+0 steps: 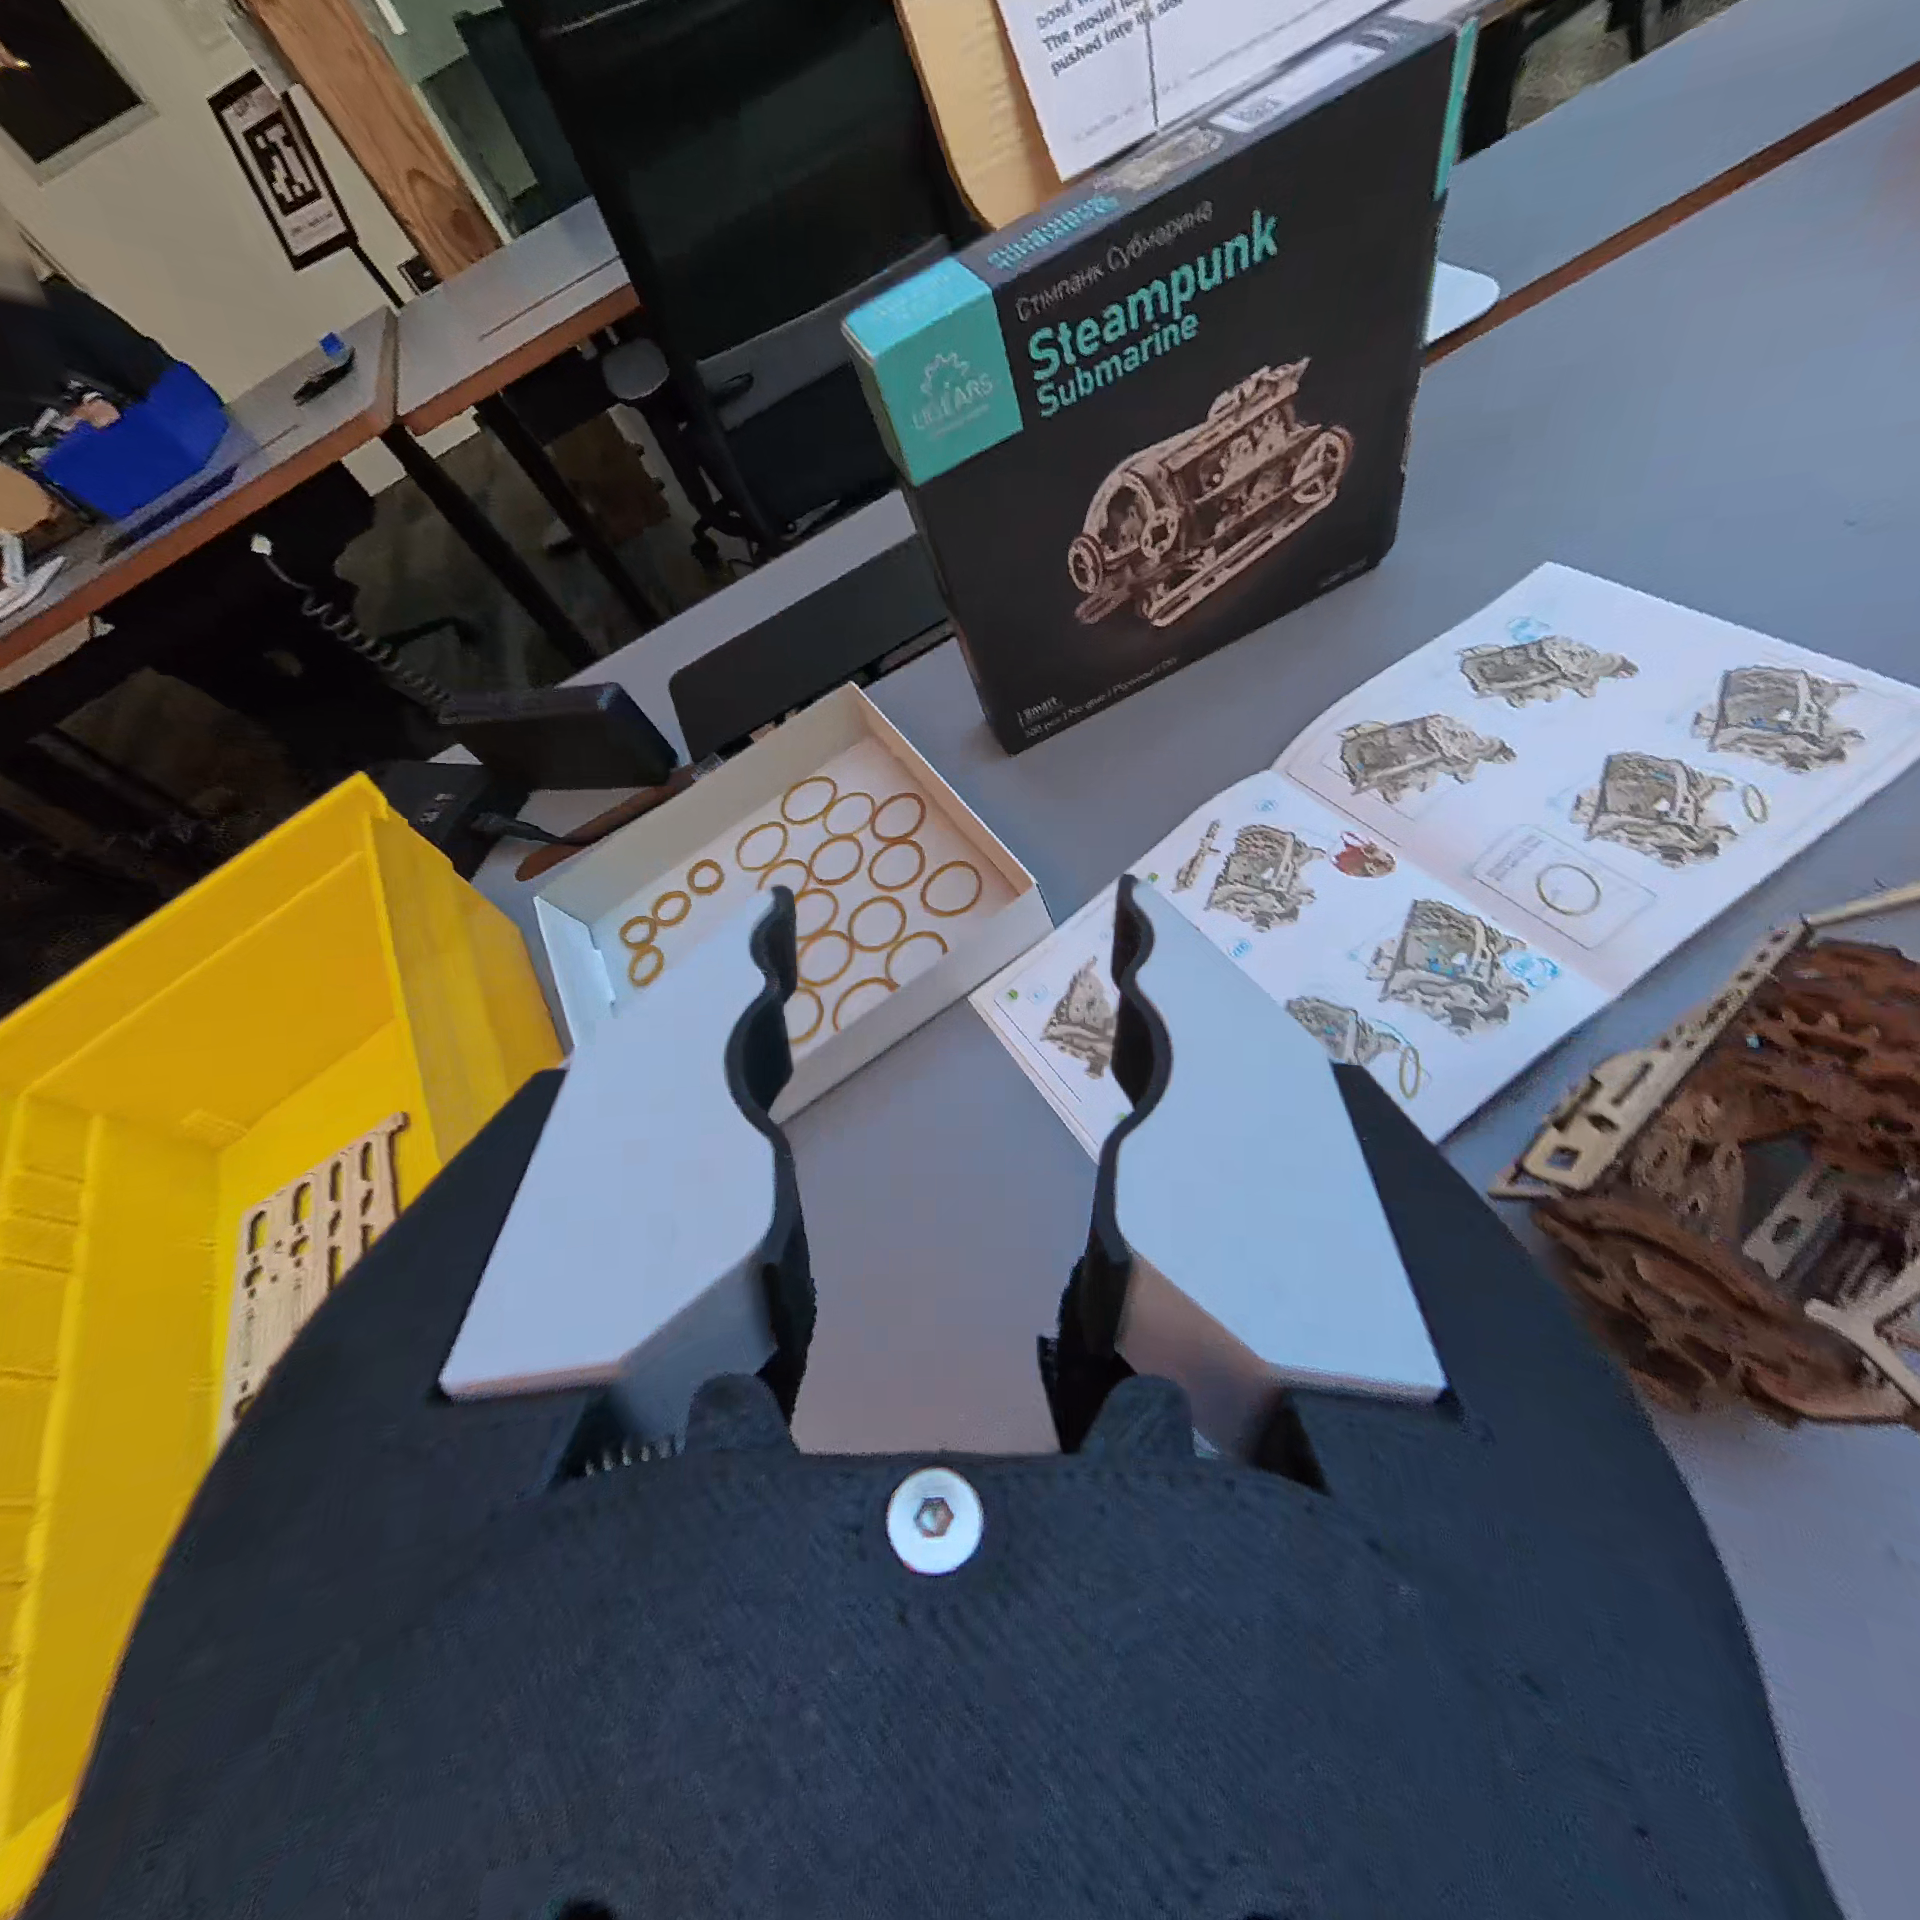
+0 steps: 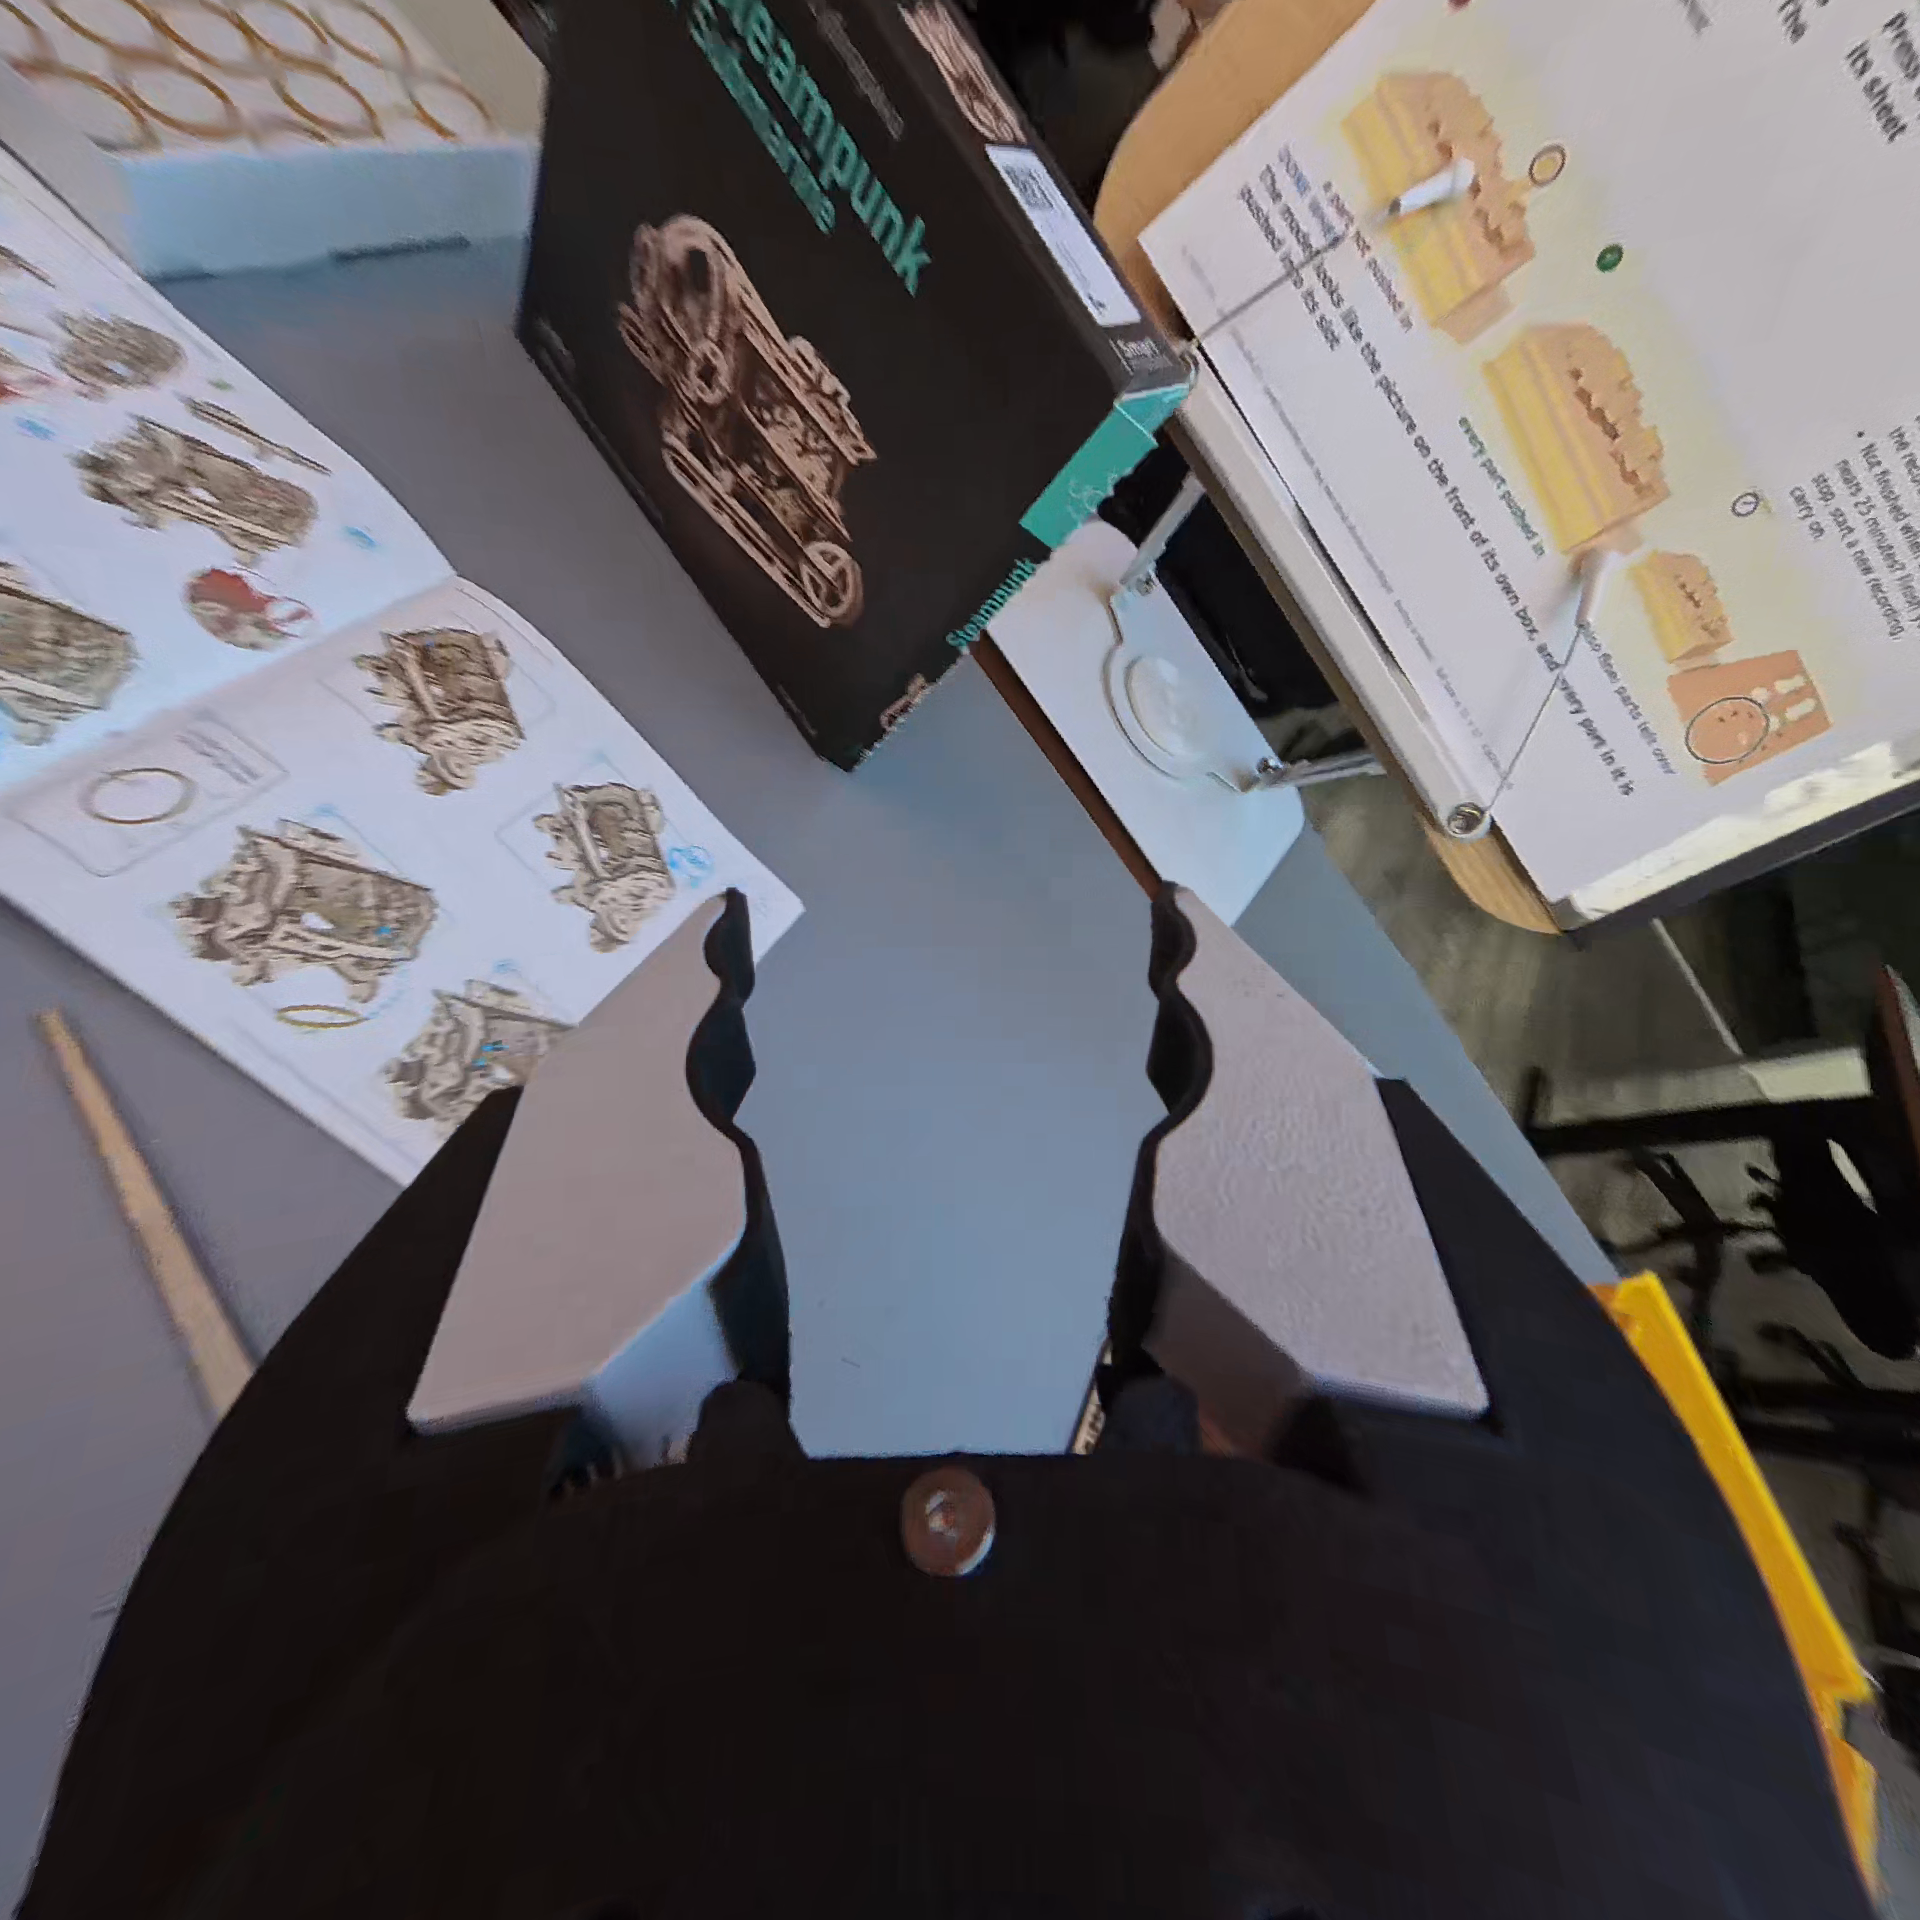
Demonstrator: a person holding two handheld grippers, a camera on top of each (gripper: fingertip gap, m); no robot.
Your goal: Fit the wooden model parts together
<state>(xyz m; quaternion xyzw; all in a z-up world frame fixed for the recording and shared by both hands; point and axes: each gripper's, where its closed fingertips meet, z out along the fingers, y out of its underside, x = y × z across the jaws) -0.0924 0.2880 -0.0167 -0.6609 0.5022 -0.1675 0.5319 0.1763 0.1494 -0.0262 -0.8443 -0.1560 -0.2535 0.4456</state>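
Both tools, left (image 1: 945, 914) and right (image 2: 951, 914), wavy-edged black pads wide apart, empty, above smooth grey table (image 1: 935, 1195).

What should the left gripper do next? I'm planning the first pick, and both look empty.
Probably swing the open left gripper right toward the part-built wooden model and steady it. Nothing is between its fingers, and the model lies untouched on the grey table.

Print on black model box (image 1: 1164, 457), booklet (image 1: 1455, 831), propped sheet (image 2: 1558, 416).
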